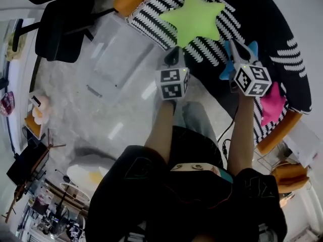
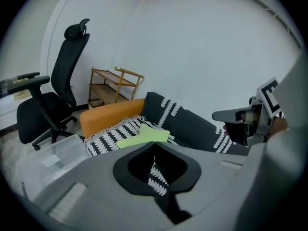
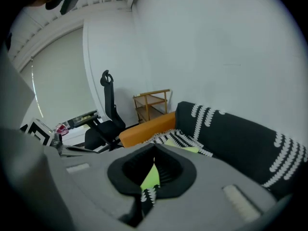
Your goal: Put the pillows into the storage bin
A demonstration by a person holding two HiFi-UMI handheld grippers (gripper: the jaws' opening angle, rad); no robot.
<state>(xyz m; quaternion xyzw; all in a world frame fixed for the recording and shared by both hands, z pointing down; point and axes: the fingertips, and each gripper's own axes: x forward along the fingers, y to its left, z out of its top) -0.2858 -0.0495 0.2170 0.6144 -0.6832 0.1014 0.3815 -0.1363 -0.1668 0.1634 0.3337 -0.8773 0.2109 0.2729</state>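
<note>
The green star pillow (image 1: 193, 18) lies flat on the sofa (image 1: 282, 44) seat. The blue pillow (image 1: 225, 73) shows just behind your right gripper (image 1: 236, 48), and the pink pillow (image 1: 272, 105) lies further along. The clear bin (image 1: 101, 59) stands on the floor off the sofa's other end. Your left gripper (image 1: 174, 53) and the right one hover with jaws pressed together on nothing. Open them before you reach down, pinch a star's point rather than its fat middle, and lift clear before swinging to the bin.

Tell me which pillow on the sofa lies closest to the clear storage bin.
The green star pillow, lying fully in view on the striped throw. The blue pillow and pink pillow sit farther right, away from the bin.
</note>
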